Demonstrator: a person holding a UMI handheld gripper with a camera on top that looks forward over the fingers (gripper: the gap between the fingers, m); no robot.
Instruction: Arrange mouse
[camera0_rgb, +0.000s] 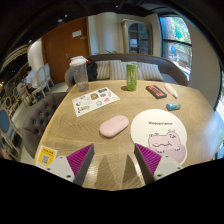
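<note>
Big wooden table (70, 125) fills mid-frame; round white mouse pad (164, 135) lower right, pink mouse (114, 126) at centre, left of it. I'd approach square, straddle the mouse's sides low. My gripper (113, 160) is wide open, empty, touching nothing.

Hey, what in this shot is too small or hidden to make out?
Gripper view only:
- White sheet: its print is too small to read.
- Items beyond the green cup, by the table's far edge: too small to identify.
- Mouse pad: part hidden behind a gripper finger.
- Pink mouse: buttons indistinct.
</note>
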